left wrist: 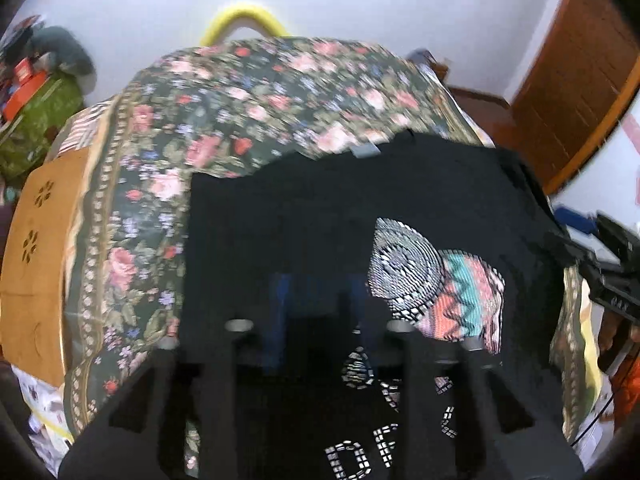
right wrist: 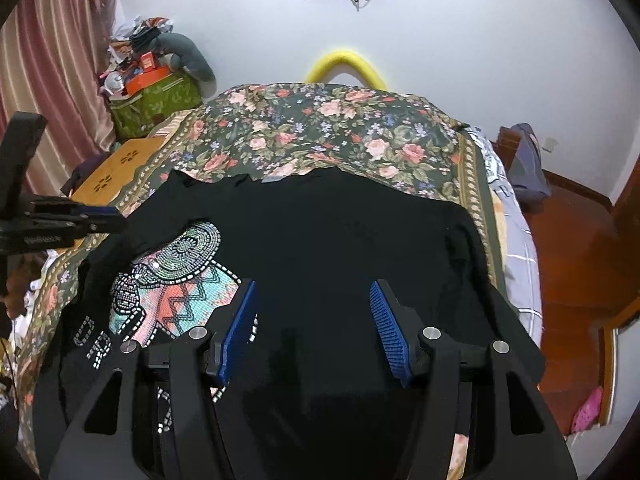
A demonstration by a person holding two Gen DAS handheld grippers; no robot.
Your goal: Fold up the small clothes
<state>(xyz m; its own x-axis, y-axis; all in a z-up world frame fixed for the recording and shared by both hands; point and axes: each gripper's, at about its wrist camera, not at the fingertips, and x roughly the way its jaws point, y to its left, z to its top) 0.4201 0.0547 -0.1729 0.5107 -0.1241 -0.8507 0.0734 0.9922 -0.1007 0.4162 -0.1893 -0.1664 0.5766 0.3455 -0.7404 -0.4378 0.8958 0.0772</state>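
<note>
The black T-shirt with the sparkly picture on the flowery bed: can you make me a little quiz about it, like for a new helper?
1. True or false: the black T-shirt with the beaded multicoloured print lies on the dark floral bedspread.
2. In the right wrist view, how do the right gripper and its blue ribbed fingers stand? A) spread apart above the shirt B) pinched on a sock C) out of sight
3. Fill in: behind the bed, against the white wall, curves a ____ foam tube.

Key: 1 true; 2 A; 3 yellow.
</note>
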